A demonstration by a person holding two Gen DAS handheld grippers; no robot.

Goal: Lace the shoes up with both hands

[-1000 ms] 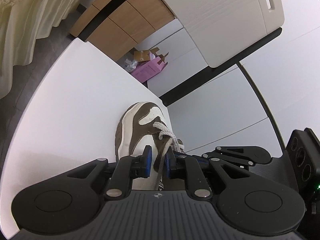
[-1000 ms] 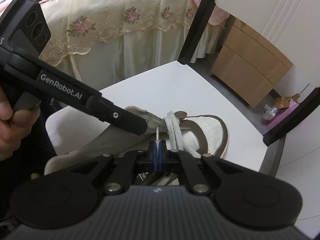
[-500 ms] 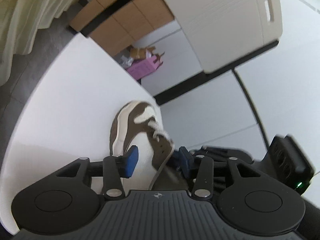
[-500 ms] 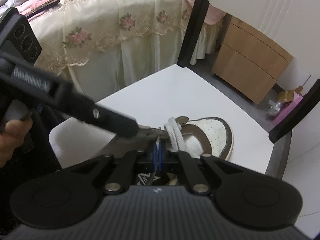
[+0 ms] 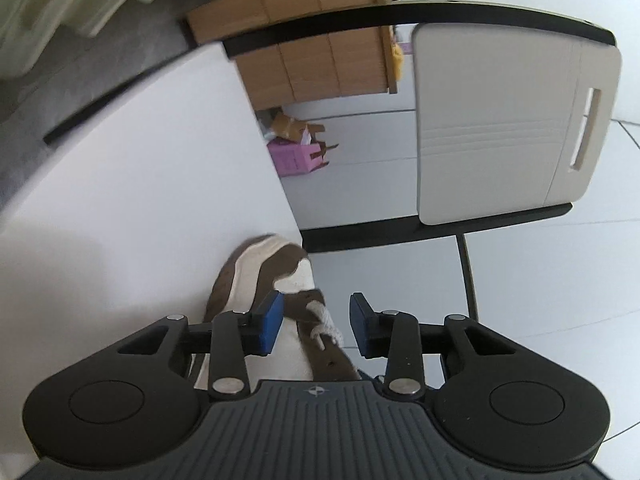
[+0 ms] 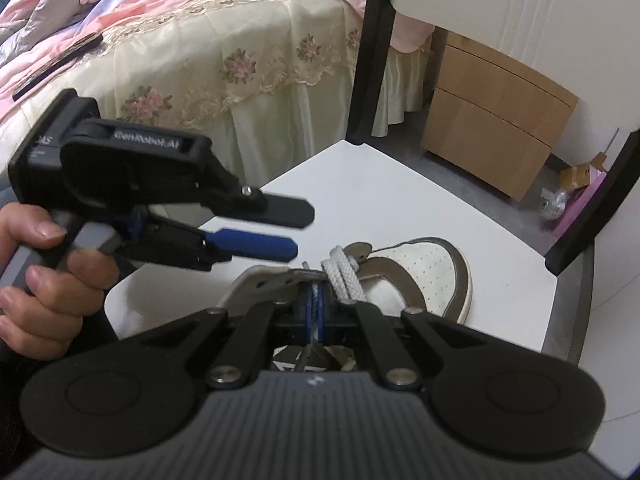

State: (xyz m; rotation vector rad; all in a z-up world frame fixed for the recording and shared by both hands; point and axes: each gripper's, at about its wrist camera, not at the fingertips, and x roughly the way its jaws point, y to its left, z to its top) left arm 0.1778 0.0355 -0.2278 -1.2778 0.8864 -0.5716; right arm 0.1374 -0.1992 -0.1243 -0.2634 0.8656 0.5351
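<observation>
On the left of the right wrist view, a hand point(image 6: 36, 276) holds the left gripper point(image 6: 296, 226) above the white surface point(image 6: 400, 200). Its jaws stand partly apart and have just been closing a little; nothing lies between them. In the left wrist view its blue pads point(image 5: 268, 322) flank the eyelet row without pressing on it.

At centre, the right gripper point(image 6: 316, 312) is clamped tight on a thin white strand of the lace point(image 6: 344, 276), whose thick loop rises just beyond the fingertips.

To the right, the brown and white shoe point(image 6: 424, 272) lies on the surface near its edge, toe pointing away.

Judgement: the step is a handover or tightening of the lace. The left gripper should close squarely on the loop, clear of the tongue, while the right keeps tension, lest the strand slip.
</observation>
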